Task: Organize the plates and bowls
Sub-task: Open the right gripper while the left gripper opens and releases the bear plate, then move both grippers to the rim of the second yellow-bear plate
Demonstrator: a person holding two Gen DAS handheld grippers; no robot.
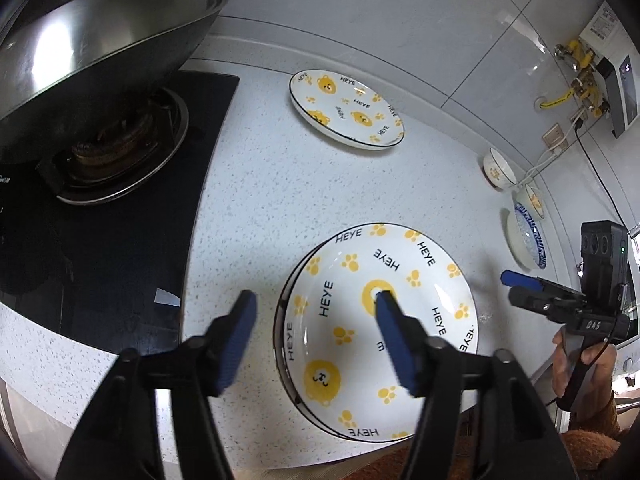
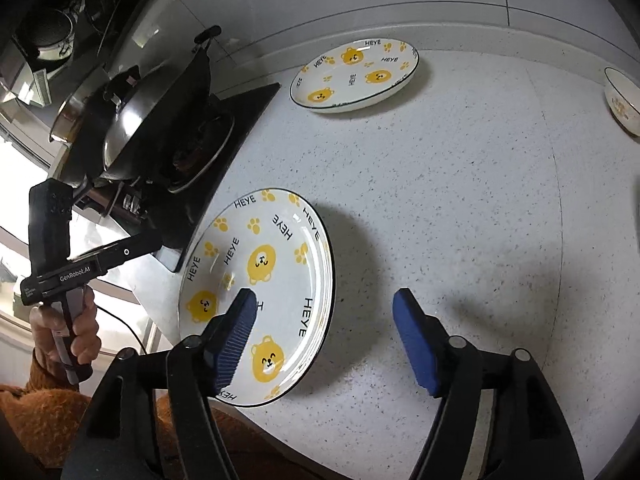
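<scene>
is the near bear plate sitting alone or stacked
Stacked: the near plate lies on another plate, whose dark rim peeks out on its left edge.

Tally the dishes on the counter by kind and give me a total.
Bear-print plates: 3, the near stack showing two rims, plus the far plate
Small white bowls: 2, the nearer bowl and the bowl behind it
Blue-patterned dish: 1
Total: 6

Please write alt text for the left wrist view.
The open left hand-held gripper hangs over stacked bear-print plates on a speckled counter. Another such plate lies farther back, and a lidded wok sits on the stove.
</scene>
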